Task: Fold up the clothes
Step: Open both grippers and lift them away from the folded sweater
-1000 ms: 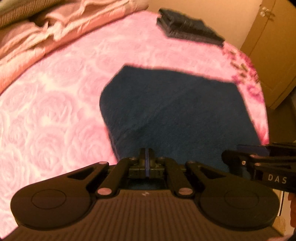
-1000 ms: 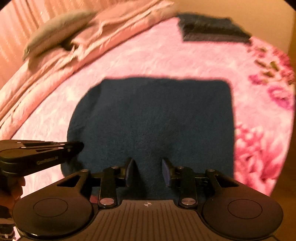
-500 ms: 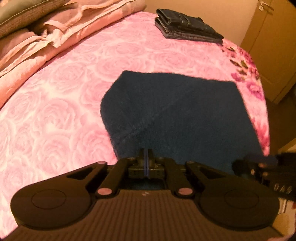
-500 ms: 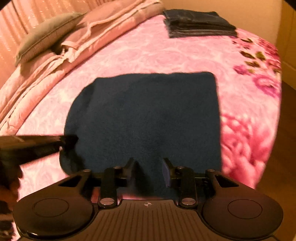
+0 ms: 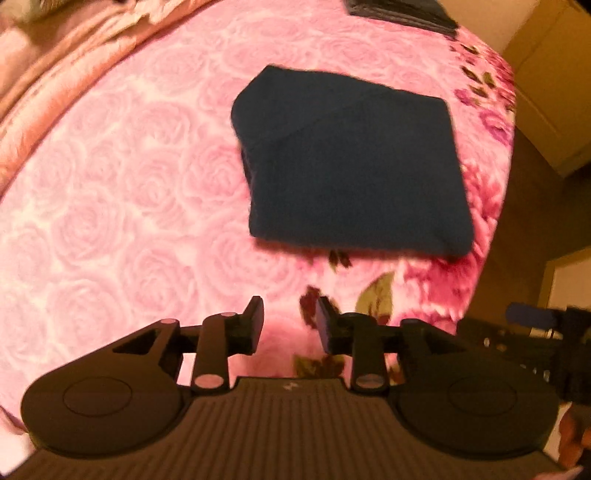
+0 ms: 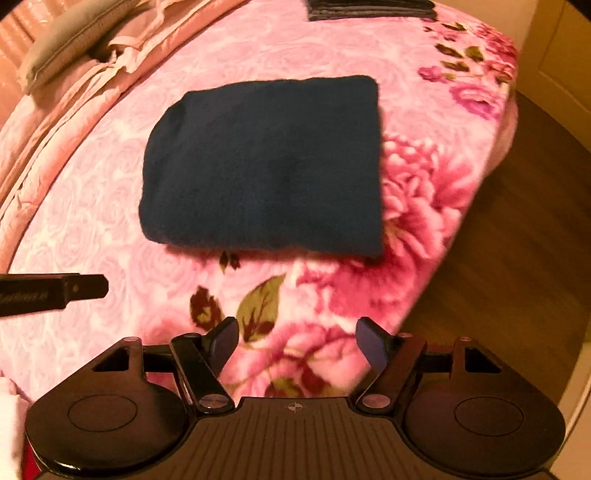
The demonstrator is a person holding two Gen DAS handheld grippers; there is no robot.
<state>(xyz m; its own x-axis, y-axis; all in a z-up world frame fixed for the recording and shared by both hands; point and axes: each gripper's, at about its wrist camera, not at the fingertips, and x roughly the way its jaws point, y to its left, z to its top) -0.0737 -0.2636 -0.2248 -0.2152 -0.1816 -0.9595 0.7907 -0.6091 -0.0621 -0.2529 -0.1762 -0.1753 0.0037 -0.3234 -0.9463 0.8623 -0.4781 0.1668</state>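
Note:
A folded dark blue garment (image 5: 351,166) (image 6: 266,166) lies flat on the pink rose-patterned blanket (image 5: 110,203) (image 6: 92,229). My left gripper (image 5: 290,326) hangs above the blanket short of the garment's near edge, its jaws opening, nothing between them. The right gripper (image 6: 295,343) is also back from the garment over the blanket's flowered border, jaws opening wide and empty. The left gripper's finger (image 6: 55,291) shows at the left edge of the right wrist view, and the right gripper's body (image 5: 535,332) at the right edge of the left wrist view.
A stack of folded dark clothes (image 5: 402,13) (image 6: 369,9) sits at the far end of the bed. Bunched peach bedding (image 5: 55,48) and a grey-green pillow (image 6: 70,40) lie along the left. Wooden floor (image 6: 498,240) and a cupboard door (image 5: 554,85) are to the right.
Both grippers let go of the garment's near edge, opened, and pulled up and back. The garment now lies folded farther away, with bare blanket under both grippers.

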